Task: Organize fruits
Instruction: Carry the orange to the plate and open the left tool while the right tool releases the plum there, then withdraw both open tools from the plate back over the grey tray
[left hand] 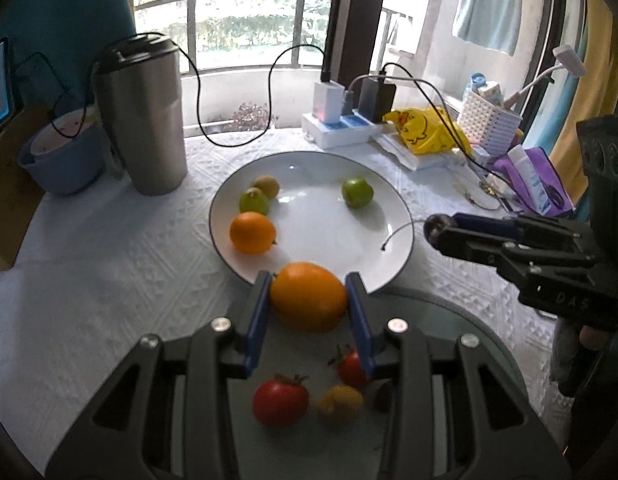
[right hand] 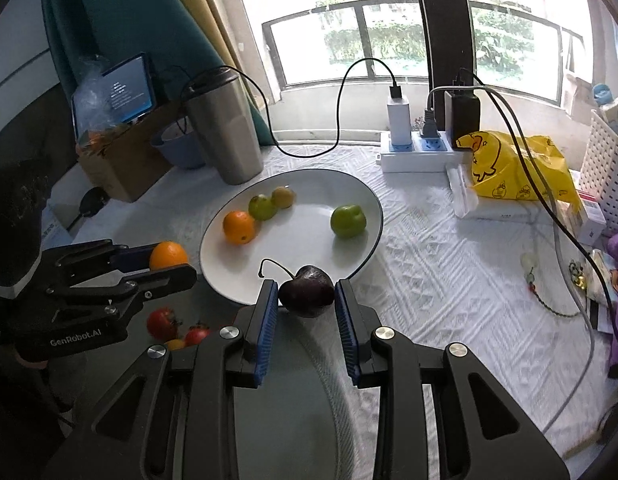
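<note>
fruits sit in two places on the white-clothed table point(left hand: 109, 280): some on the white plate point(left hand: 309, 168), some below my grippers on a dark glass surface point(left hand: 449, 320); my left gripper point(left hand: 308, 292) is clamped on a large orange point(left hand: 308, 298), its blue pads pressing either side of it, held at the plate's near rim; my right gripper point(right hand: 306, 294) is clenched around a dark cherry point(right hand: 307, 290), whose curved stem arcs up over the plate edge; in the left wrist view that same gripper reaches in from the right with the cherry's stem hanging over the plate; on the plate lie a small orange point(left hand: 253, 233), a green fruit point(left hand: 253, 201) touching it, a yellowish-brown fruit point(left hand: 267, 186) just behind that, and a second green fruit point(left hand: 357, 192) well apart on the plate's right side; under my left gripper i see a red tomato point(left hand: 281, 400), a second tomato point(left hand: 351, 368) partly hidden by my finger, and a small yellow fruit point(left hand: 341, 402), all blurred; a steel tumbler point(left hand: 143, 116) stands left of the plate beside a blue bowl point(left hand: 63, 160); a power strip point(right hand: 417, 154) with chargers, a yellow bag point(right hand: 517, 168) and a white basket point(left hand: 489, 120) crowd the far right.
</note>
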`<action>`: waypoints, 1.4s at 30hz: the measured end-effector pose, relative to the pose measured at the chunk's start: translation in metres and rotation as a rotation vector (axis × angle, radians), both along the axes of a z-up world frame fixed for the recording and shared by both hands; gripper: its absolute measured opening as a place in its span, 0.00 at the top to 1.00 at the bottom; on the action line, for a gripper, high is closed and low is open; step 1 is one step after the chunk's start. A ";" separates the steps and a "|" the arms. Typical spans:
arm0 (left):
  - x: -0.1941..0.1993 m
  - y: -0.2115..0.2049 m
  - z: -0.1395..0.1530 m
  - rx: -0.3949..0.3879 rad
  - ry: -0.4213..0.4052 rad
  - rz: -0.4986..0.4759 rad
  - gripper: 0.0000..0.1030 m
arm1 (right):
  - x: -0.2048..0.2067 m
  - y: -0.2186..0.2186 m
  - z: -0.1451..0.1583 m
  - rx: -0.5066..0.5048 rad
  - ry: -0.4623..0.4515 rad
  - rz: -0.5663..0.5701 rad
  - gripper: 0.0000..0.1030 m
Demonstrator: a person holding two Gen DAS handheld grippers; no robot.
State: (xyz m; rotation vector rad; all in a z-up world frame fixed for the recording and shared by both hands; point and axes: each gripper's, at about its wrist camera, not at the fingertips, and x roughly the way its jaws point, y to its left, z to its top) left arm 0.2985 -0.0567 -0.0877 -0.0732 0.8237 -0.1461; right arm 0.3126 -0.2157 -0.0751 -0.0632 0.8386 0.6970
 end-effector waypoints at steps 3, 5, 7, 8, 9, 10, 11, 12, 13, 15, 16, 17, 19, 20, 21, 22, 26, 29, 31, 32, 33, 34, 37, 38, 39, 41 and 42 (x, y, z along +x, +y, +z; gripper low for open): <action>0.008 -0.001 -0.004 0.003 0.014 -0.003 0.63 | 0.009 0.003 -0.006 -0.007 0.008 -0.010 0.70; 0.015 -0.001 -0.007 0.006 0.026 -0.007 0.63 | 0.015 0.004 -0.009 -0.009 0.012 -0.015 0.70; 0.022 -0.001 -0.010 0.007 0.036 -0.006 0.63 | 0.019 0.005 -0.012 -0.016 0.012 -0.020 0.70; 0.026 -0.001 -0.011 0.007 0.044 -0.005 0.63 | 0.021 0.006 -0.014 -0.019 0.012 -0.022 0.70; 0.028 0.000 -0.013 0.007 0.049 -0.002 0.63 | 0.022 0.007 -0.015 -0.019 0.012 -0.023 0.70; 0.032 0.000 -0.014 0.006 0.057 0.000 0.63 | 0.024 0.007 -0.017 -0.016 0.015 -0.022 0.70; 0.034 0.001 -0.015 0.005 0.064 0.001 0.63 | 0.026 0.008 -0.019 -0.011 0.018 -0.021 0.70; 0.036 0.001 -0.016 0.004 0.067 0.001 0.63 | 0.028 0.008 -0.020 -0.007 0.018 -0.021 0.70; 0.037 0.001 -0.016 0.004 0.069 0.001 0.63 | 0.029 0.009 -0.020 -0.006 0.019 -0.020 0.70; 0.040 0.001 -0.018 0.002 0.073 0.001 0.63 | 0.031 0.012 -0.022 -0.012 0.017 -0.015 0.70; 0.042 0.001 -0.020 0.000 0.080 0.002 0.63 | 0.032 0.013 -0.022 -0.014 0.016 -0.014 0.70; 0.043 0.002 -0.022 -0.002 0.089 0.005 0.63 | 0.032 0.014 -0.023 -0.016 0.016 -0.012 0.70; 0.046 0.003 -0.025 -0.013 0.104 0.009 0.63 | 0.033 0.015 -0.023 -0.022 0.008 -0.014 0.70; 0.046 0.004 -0.026 -0.019 0.106 0.010 0.62 | 0.033 0.015 -0.023 -0.022 0.009 -0.014 0.70; 0.046 0.004 -0.026 -0.020 0.106 0.011 0.62 | 0.033 0.015 -0.023 -0.023 0.008 -0.015 0.69; 0.047 0.004 -0.026 -0.020 0.107 0.011 0.62 | 0.033 0.014 -0.023 -0.023 0.007 -0.016 0.69; 0.047 0.004 -0.026 -0.020 0.107 0.010 0.62 | 0.034 0.014 -0.024 -0.028 0.003 -0.026 0.69; 0.044 0.004 -0.024 -0.014 0.102 0.016 0.62 | 0.034 0.013 -0.023 -0.033 0.001 -0.035 0.69; 0.042 0.006 -0.023 -0.016 0.099 0.021 0.62 | 0.033 0.013 -0.022 -0.035 -0.001 -0.037 0.69; 0.041 0.007 -0.022 -0.017 0.096 0.025 0.62 | 0.032 0.013 -0.021 -0.035 -0.002 -0.037 0.69; 0.040 0.007 -0.020 -0.019 0.094 0.026 0.62 | 0.031 0.014 -0.020 -0.035 -0.003 -0.036 0.69; 0.038 0.008 -0.019 -0.020 0.090 0.027 0.62 | 0.030 0.014 -0.018 -0.035 -0.005 -0.035 0.69; 0.032 0.008 -0.014 -0.023 0.076 0.027 0.62 | 0.025 0.015 -0.015 -0.037 -0.011 -0.033 0.69; 0.030 0.008 -0.012 -0.024 0.071 0.027 0.62 | 0.024 0.016 -0.013 -0.037 -0.013 -0.032 0.69; 0.028 0.009 -0.011 -0.025 0.069 0.027 0.62 | 0.022 0.016 -0.012 -0.037 -0.016 -0.032 0.69; 0.023 0.009 -0.008 -0.028 0.062 0.025 0.62 | 0.018 0.017 -0.009 -0.034 -0.020 -0.031 0.69; 0.020 0.009 -0.006 -0.029 0.058 0.024 0.62 | 0.017 0.017 -0.007 -0.034 -0.021 -0.032 0.69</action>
